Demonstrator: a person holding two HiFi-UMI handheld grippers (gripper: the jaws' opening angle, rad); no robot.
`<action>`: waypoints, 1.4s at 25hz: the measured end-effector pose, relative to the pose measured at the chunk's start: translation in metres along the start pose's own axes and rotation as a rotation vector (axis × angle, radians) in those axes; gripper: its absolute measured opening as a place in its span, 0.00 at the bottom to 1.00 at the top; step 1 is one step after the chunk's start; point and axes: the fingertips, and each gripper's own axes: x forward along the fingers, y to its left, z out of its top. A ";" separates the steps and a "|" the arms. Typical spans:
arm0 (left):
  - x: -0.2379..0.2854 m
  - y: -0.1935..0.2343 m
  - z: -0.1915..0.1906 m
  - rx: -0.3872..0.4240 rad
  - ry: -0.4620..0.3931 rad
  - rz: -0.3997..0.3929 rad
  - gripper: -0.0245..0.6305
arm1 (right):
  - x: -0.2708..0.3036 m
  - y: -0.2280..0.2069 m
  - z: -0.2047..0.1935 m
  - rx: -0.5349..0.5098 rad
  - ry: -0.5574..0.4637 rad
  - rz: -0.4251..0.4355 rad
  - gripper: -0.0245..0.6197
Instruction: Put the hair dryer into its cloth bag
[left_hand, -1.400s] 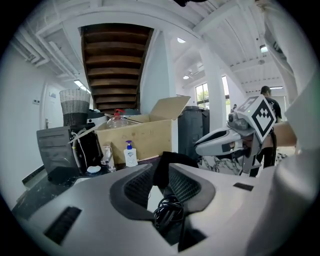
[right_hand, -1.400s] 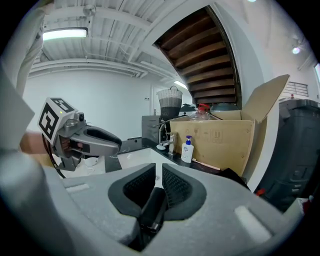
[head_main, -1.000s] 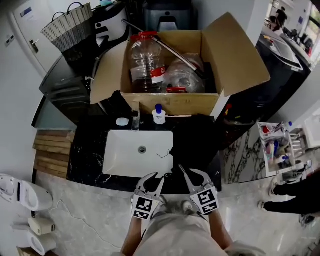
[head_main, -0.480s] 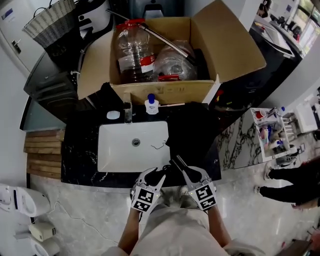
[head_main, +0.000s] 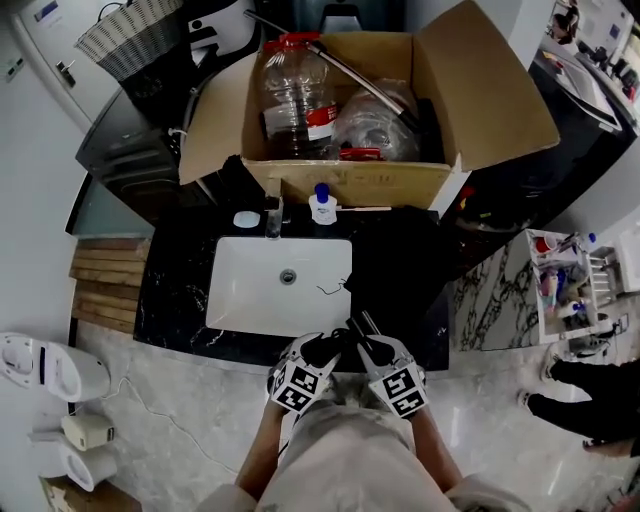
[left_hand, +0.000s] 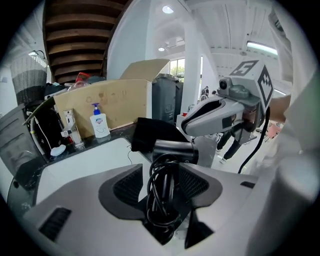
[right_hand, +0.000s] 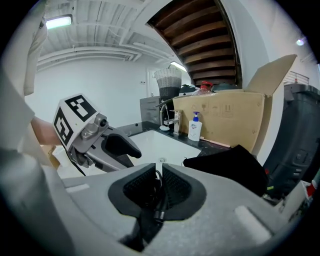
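Observation:
The black hair dryer (left_hand: 172, 150) hangs between my two grippers just over the counter's front edge, its barrel pointing to the right in the left gripper view. Its coiled black cord (left_hand: 162, 195) sits between the jaws of my left gripper (left_hand: 160, 187) (head_main: 325, 346), which are opening and stand off the coil. My right gripper (right_hand: 159, 187) (head_main: 358, 336) is shut on a strand of cord (right_hand: 159, 202). The black cloth bag (head_main: 392, 262) (right_hand: 231, 162) lies flat on the dark counter to the right of the sink, beyond both grippers.
A white sink (head_main: 255, 300) with a faucet (head_main: 272, 218) and a soap bottle (head_main: 321, 205) fills the counter's left half. Behind stands an open cardboard box (head_main: 345, 182) with a plastic jug. A person's legs (head_main: 590, 400) show at the right on the floor.
Both grippers came down and closer together at the counter's front edge. The left gripper's jaws have spread apart from the cord. The right gripper stays closed.

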 end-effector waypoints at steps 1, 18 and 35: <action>0.003 -0.001 -0.003 0.010 0.020 -0.001 0.39 | 0.001 0.001 -0.001 -0.004 0.003 0.015 0.08; 0.041 -0.002 -0.045 0.089 0.229 -0.056 0.45 | 0.003 -0.003 -0.025 0.003 0.065 0.047 0.08; 0.059 -0.006 -0.062 0.239 0.364 -0.130 0.36 | -0.002 -0.014 -0.031 0.035 0.072 0.003 0.08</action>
